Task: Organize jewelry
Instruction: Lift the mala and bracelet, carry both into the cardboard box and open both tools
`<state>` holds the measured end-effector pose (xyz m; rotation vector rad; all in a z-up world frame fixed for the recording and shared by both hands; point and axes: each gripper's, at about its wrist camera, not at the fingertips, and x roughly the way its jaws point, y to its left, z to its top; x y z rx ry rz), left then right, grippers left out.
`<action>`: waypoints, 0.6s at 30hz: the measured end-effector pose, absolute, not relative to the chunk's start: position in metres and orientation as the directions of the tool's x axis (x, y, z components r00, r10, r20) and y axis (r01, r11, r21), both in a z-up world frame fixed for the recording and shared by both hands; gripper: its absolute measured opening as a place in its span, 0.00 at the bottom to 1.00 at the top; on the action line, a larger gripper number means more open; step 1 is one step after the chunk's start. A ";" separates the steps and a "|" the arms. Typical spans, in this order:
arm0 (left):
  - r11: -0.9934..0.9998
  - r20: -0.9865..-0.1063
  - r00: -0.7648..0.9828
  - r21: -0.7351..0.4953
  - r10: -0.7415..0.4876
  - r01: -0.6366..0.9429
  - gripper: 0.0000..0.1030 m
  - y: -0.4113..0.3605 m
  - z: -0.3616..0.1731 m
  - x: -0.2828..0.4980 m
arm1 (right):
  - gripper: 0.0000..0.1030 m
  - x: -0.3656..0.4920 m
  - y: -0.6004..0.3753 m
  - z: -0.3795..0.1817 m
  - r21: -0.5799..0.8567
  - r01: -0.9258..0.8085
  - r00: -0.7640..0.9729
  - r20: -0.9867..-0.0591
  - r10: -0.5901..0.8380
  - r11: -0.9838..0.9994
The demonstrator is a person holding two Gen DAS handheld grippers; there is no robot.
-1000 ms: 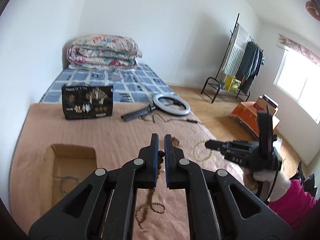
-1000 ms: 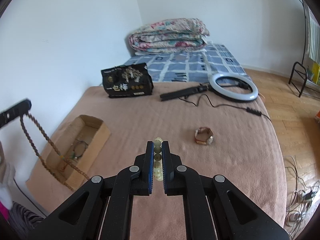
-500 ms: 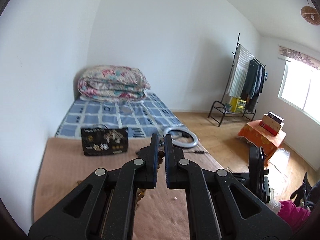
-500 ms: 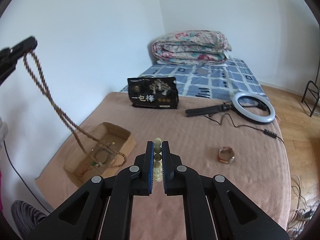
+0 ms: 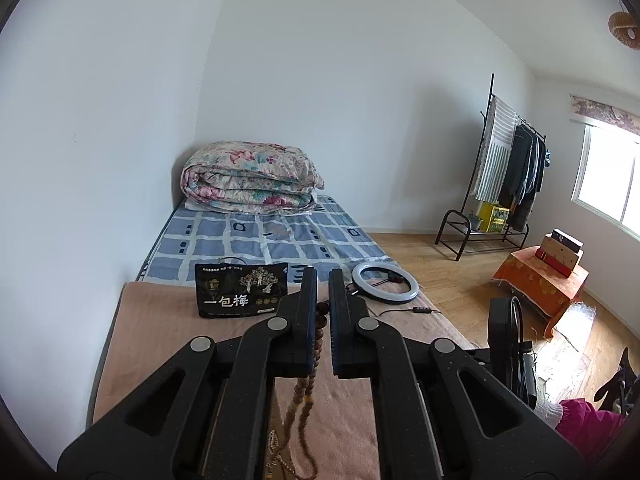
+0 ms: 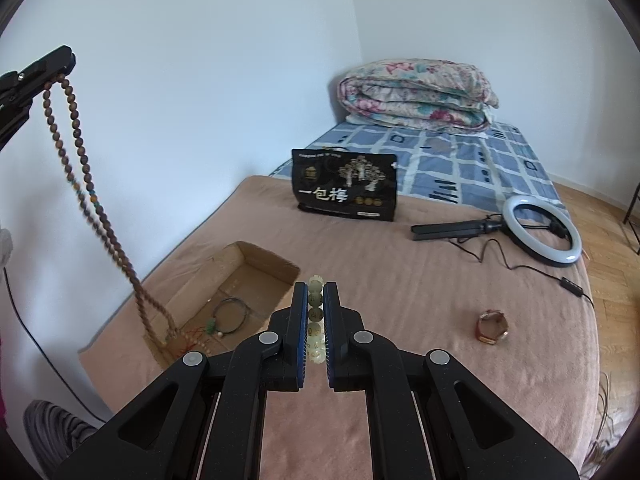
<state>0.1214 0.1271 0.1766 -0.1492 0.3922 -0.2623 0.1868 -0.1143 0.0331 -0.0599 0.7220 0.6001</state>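
- Left gripper [image 6: 60, 65], up at ten o'clock in the right wrist view, pinches the brown bead necklace [image 6: 80, 176] — its lower end apparently pools inside the cardboard box [image 6: 256, 258].
- Right gripper [image 6: 316, 300] clamps the pale green bead bracelet [image 6: 315, 322].
- Copper bangle [image 6: 491, 326] lies at three o'clock on the tan blanket [image 6: 400, 280].
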 end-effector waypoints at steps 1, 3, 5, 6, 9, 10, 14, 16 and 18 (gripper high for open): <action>0.956 -0.362 0.890 -0.195 -0.276 0.217 0.03 0.130 0.173 0.121 | 0.06 0.187 -0.110 0.032 0.149 -0.540 0.588 -0.638 0.498 0.828; 0.957 -0.370 0.888 -0.200 -0.272 0.210 0.03 0.135 0.169 0.119 | 0.06 0.189 -0.103 0.030 0.147 -0.548 0.581 -0.641 0.501 0.824; 0.957 -0.378 0.886 -0.209 -0.268 0.200 0.03 0.141 0.164 0.119 | 0.06 0.190 -0.096 0.027 0.148 -0.554 0.574 -0.645 0.505 0.819; 0.958 -0.380 0.886 -0.210 -0.265 0.196 0.03 0.143 0.162 0.119 | 0.06 0.191 -0.092 0.025 0.150 -0.556 0.569 -0.647 0.507 0.817; 0.962 -0.385 0.888 -0.204 -0.250 0.182 0.03 0.149 0.154 0.118 | 0.06 0.193 -0.083 0.021 0.156 -0.563 0.557 -0.654 0.512 0.812; 0.962 -0.388 0.887 -0.206 -0.249 0.180 0.03 0.151 0.152 0.119 | 0.06 0.194 -0.080 0.019 0.155 -0.565 0.554 -0.656 0.512 0.810; 0.960 -0.398 0.883 -0.220 -0.251 0.174 0.03 0.159 0.141 0.118 | 0.06 0.197 -0.066 0.014 0.151 -0.576 0.540 -0.668 0.512 0.804; 0.957 -0.405 0.878 -0.233 -0.255 0.171 0.03 0.162 0.134 0.118 | 0.06 0.199 -0.060 0.011 0.150 -0.580 0.535 -0.672 0.513 0.801; 0.955 -0.412 0.873 -0.243 -0.260 0.170 0.03 0.163 0.130 0.118 | 0.06 0.202 -0.053 0.008 0.149 -0.584 0.529 -0.675 0.514 0.798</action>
